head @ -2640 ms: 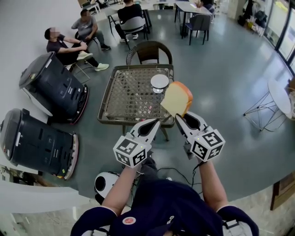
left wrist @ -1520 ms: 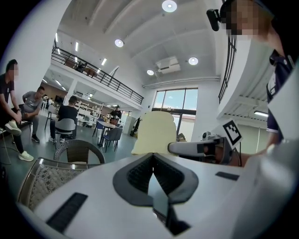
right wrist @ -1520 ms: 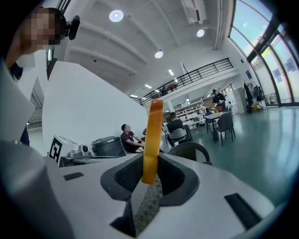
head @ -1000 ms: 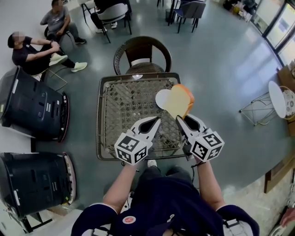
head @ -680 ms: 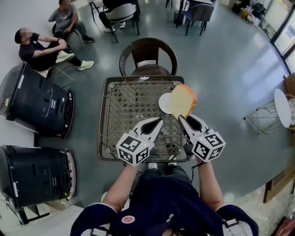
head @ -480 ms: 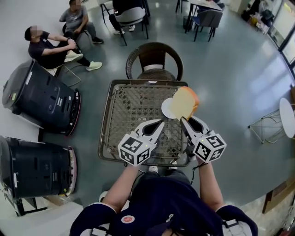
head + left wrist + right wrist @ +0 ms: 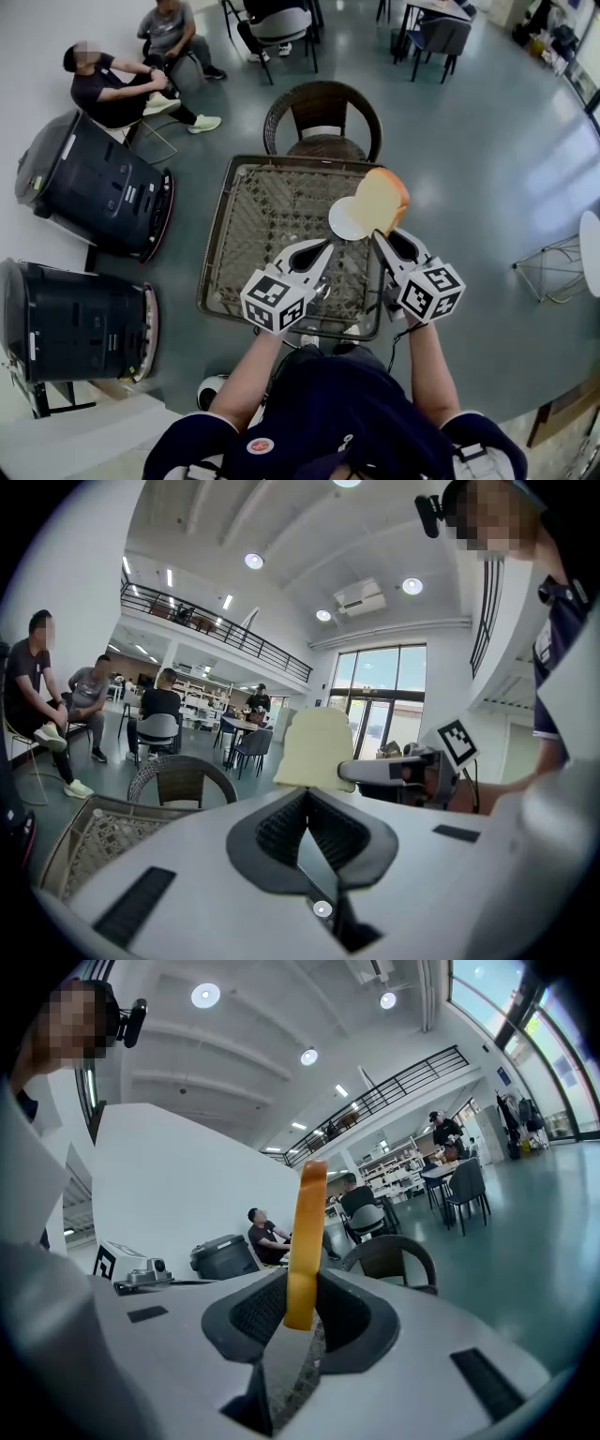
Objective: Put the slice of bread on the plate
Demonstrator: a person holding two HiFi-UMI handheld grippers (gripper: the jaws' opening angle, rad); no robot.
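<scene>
A slice of bread (image 7: 380, 200) with a golden crust stands upright in my right gripper (image 7: 382, 240), which is shut on its lower edge. In the right gripper view the bread (image 7: 302, 1241) shows edge-on, pinched between the jaws of the right gripper (image 7: 300, 1290). A small white plate (image 7: 343, 220) sits on the right part of the wicker table (image 7: 214, 253), partly hidden behind the bread. My left gripper (image 7: 319, 249) hovers over the table's near side, shut and holding nothing. From the left gripper (image 7: 305, 797) view, the bread (image 7: 319, 750) appears just ahead.
A wicker chair (image 7: 323, 112) stands beyond the table. Two large dark machines (image 7: 94, 183) (image 7: 70, 319) stand to the left on the grey floor. People sit at the back left (image 7: 112, 84), with more tables and chairs behind.
Both grippers have moved forward from short of the table to over its near side. The bread stays held upright and is now closer to the plate.
</scene>
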